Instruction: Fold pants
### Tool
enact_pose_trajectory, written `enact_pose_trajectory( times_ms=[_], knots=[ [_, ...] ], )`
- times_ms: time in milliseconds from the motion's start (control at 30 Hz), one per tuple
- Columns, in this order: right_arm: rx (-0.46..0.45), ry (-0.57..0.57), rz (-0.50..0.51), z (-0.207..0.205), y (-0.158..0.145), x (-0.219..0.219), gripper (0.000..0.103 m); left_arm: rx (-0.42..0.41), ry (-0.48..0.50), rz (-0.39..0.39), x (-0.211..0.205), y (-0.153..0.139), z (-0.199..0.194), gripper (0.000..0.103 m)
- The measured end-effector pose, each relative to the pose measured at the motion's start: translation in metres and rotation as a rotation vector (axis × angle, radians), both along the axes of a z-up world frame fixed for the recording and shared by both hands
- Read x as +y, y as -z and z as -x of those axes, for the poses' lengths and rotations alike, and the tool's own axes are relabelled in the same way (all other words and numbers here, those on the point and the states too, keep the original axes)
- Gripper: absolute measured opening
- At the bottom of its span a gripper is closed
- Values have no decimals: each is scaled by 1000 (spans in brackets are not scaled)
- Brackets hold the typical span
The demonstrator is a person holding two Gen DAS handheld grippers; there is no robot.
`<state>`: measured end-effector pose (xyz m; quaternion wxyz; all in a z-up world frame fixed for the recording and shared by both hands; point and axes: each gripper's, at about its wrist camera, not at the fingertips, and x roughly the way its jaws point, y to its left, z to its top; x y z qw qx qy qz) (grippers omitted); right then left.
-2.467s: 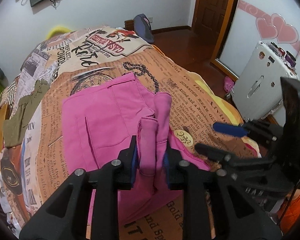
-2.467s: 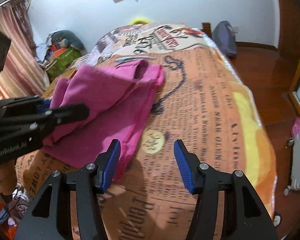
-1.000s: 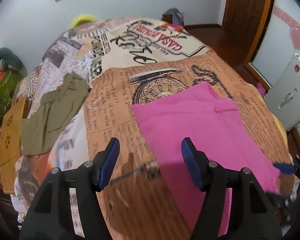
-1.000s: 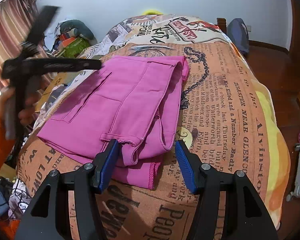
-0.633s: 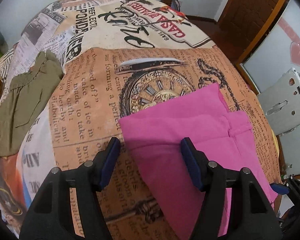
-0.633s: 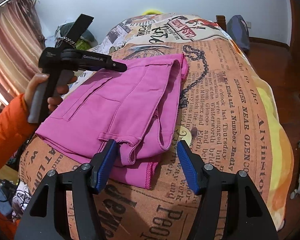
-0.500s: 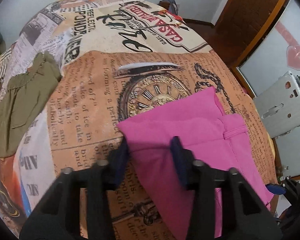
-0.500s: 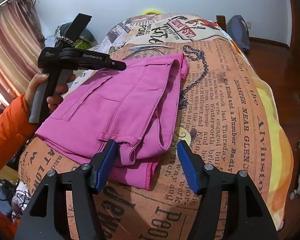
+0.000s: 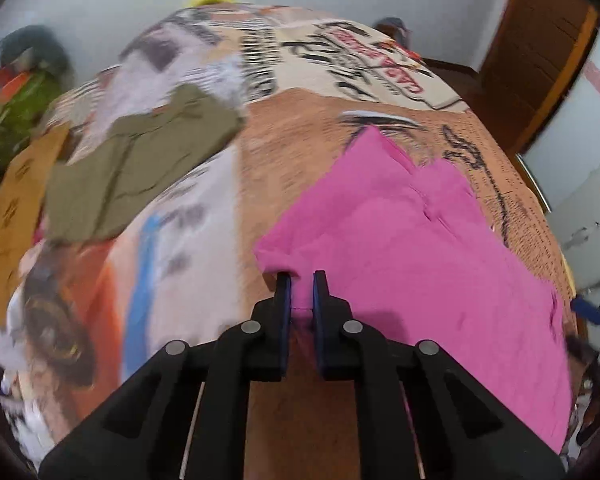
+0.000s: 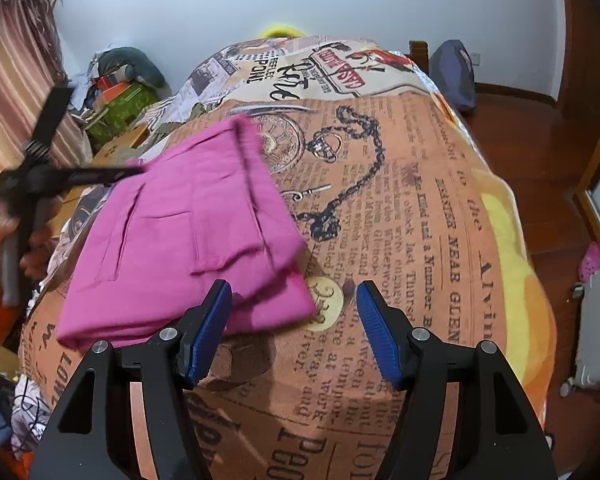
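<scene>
Pink pants on bedspread, olive garment well apart

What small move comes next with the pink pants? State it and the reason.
Probably close the right gripper on the near corner of the pink pants. The left gripper is shut on its corner, while the right one hangs open at the near edge, holding nothing.

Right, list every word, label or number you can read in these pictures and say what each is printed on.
"NEAR GLEN": bedspread, right wrist view.
"the Alvin", cut off at the fold: same bedspread.
"last Thurs": same bedspread, smaller column print.
"PON", upside down: the pale panel farther back.
Red banner lettering farther back: upside down, not legible.
Left wrist view: all print blurred.
Pink pants, left gripper, right gripper: no readable text.
</scene>
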<state>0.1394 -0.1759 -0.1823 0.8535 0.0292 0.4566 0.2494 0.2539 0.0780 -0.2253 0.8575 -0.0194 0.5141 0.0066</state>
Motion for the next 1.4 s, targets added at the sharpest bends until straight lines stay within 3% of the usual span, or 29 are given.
enact_pose_trajectory(
  times_ms=[167, 333, 533, 733, 867, 1067, 1167, 1300, 1400],
  knots=[
    [-25, -34, 5, 1, -7, 15, 61, -20, -125, 60, 34, -8, 60, 10],
    [-46, -71, 17, -1, -12, 32, 61, -19, -156, 90, 44, -9, 101, 10],
    [-84, -71, 16, -6, -25, 45, 61, -48, -163, 30, 50, -16, 128, 29],
    [-147, -89, -44, -10, -48, 58, 61, -119, -174, 48, 65, -41, 130, 29],
    [-148, -171, -35, -13, -46, 90, 61, -134, -117, 73, 53, -47, 112, 30],
    [-55, -339, -47, -19, -19, 141, 61, -126, 41, 42, 0, -40, 83, 30],
    [-1, -367, -16, -24, -3, 151, 61, -83, 59, 35, -8, -21, 66, 30],
    [-39, -429, 56, -13, -2, 147, 59, -81, 73, 44, 1, -5, 66, 38],
    [-47, -439, 66, -7, -2, 134, 59, -97, 107, 10, 2, -6, 77, 43]
  ],
)
